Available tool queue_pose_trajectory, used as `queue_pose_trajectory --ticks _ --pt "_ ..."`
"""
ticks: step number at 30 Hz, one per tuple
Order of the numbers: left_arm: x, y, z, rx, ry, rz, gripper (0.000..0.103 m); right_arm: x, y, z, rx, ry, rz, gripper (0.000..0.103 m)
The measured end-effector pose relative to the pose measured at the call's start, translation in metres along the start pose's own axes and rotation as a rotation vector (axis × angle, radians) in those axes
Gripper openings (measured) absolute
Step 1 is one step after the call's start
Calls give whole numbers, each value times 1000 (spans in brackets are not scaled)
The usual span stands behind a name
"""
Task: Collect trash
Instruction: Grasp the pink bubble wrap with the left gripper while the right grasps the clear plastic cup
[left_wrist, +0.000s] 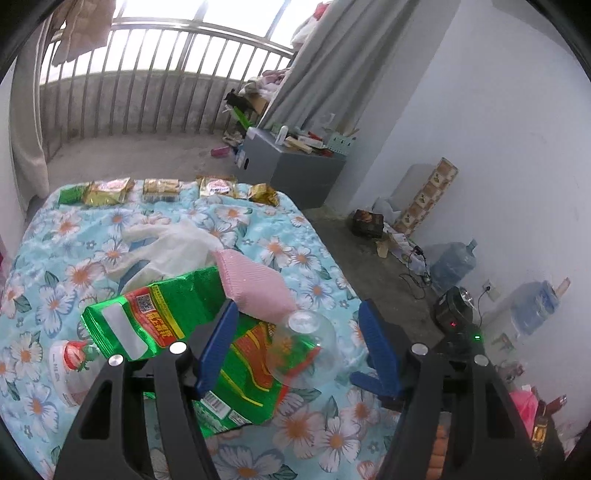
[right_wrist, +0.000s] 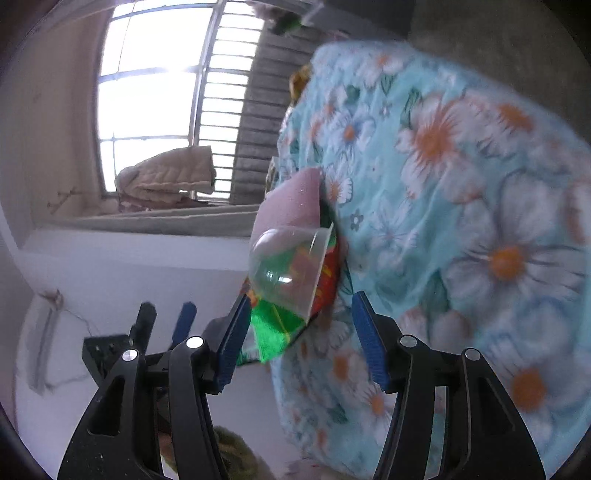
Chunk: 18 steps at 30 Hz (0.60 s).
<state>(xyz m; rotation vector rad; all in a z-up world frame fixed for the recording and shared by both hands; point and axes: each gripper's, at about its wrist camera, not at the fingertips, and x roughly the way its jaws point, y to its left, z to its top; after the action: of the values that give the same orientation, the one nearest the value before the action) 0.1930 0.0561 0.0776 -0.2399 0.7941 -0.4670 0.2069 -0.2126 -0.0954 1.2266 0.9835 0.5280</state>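
Both the left gripper (left_wrist: 297, 325) and right gripper (right_wrist: 301, 315) gape empty, and the clear domed plastic cup (left_wrist: 303, 349), lying mouth-down on the crinkled green foil snack wrapper (left_wrist: 166, 317), sits dead ahead between the left's jaws, seemingly nearer the left.

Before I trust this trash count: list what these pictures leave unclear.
- Strawberry-lidded cup: left wrist view, partly behind green wrapper and gripper frame.
- Far packets: too small to read.
- Clear cup: right wrist view is motion-blurred and tilted; contents unclear.
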Motion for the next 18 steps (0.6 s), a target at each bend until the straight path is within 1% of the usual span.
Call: queue_pose_trajectory --ticks 3,6,9,11,13,14,15,16,17,18 --pt "10 8 10 -41 51 4 66 11 -2 6 31 19 16 55" --pt "28 24 24 -125 129 -10 66 13 -2 8 49 25 41 50" --pt "41 37 34 -198 172 17 66 19 -6 14 63 25 71 40" --pt "55 43 41 -216 207 24 66 16 -9 15 73 29 95 30" --pt "69 48 44 -236 244 36 66 19 -13 19 86 34 120 24" --pt "75 50 44 -251 262 42 66 22 -14 21 92 36 131 18" --pt "79 52 44 -261 272 42 66 22 -16 22 96 38 140 16" --pt "84 52 44 -269 283 42 66 22 -17 22 100 42 156 10" --pt "88 52 45 -268 288 45 66 21 -17 22 103 42 166 7" --pt "92 51 44 -264 295 48 66 20 -18 22 104 40 176 6"
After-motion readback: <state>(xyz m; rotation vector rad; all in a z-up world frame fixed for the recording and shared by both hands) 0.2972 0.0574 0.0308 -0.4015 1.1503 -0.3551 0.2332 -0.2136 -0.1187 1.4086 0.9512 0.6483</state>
